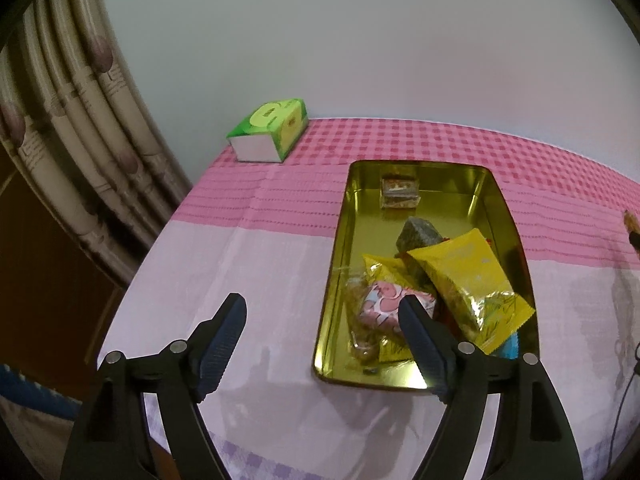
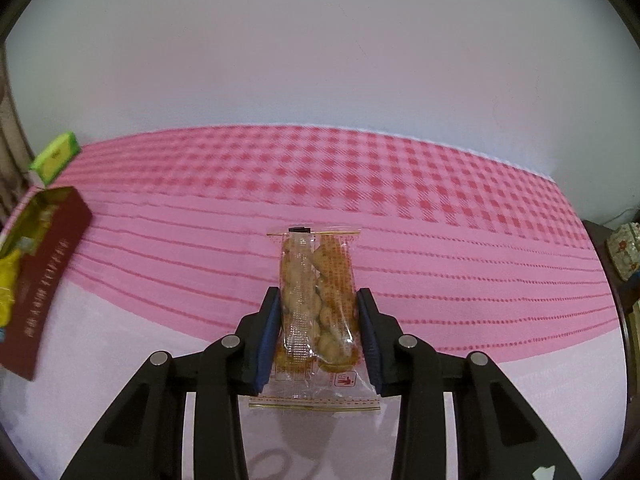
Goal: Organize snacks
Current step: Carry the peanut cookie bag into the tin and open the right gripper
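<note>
Pinching a clear plastic packet of brown nut snacks across its middle, the right gripper has its blue pads closed on both long sides, the packet apparently lifted off the pink checked tablecloth, probably for carrying to the gold rectangular metal tin. That tin sits well to its left, already holding yellow foil packets, a pink-patterned sweet and a dark wrapped block. The left gripper hangs empty with jaws spread, one finger over the tin's near corner, possibly in the way. A green tissue box stands clear at the far edge.
</note>
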A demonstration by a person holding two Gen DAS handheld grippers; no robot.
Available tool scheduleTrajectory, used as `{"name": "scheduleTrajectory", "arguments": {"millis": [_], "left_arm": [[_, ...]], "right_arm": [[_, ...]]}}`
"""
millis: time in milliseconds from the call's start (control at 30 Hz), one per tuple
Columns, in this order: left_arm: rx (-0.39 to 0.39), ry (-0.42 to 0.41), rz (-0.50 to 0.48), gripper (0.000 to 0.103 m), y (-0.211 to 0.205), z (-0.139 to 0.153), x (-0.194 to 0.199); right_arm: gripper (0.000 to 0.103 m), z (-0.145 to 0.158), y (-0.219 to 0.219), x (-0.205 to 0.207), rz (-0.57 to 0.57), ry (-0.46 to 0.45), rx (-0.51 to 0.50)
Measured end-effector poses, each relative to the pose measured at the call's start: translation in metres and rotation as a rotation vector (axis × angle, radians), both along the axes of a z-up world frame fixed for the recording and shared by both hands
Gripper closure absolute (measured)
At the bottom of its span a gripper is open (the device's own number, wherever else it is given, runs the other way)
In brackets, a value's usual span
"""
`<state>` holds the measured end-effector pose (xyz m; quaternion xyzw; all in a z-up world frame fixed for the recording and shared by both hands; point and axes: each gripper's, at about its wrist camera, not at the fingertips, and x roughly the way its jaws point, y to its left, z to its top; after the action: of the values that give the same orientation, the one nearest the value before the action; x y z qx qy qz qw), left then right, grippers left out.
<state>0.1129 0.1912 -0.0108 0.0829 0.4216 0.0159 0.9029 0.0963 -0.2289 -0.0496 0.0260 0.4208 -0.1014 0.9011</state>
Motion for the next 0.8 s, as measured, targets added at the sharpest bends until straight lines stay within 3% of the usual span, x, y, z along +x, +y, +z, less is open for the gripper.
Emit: {"name": "scheduleTrajectory", "arguments": {"millis": [533, 800], "left_arm": [[-0.008, -0.016, 0.005, 0.018, 0.029, 0.004, -0.024], [-0.055, -0.020, 0.032, 0.018, 0.044, 0.008, -0.026]], "right_arm": [[0.069, 0.066, 0.126, 0.000, 0.201, -0.051, 0.075], [0.069, 0.074, 0.203, 0.009, 0.311, -0.039, 0.117]]}}
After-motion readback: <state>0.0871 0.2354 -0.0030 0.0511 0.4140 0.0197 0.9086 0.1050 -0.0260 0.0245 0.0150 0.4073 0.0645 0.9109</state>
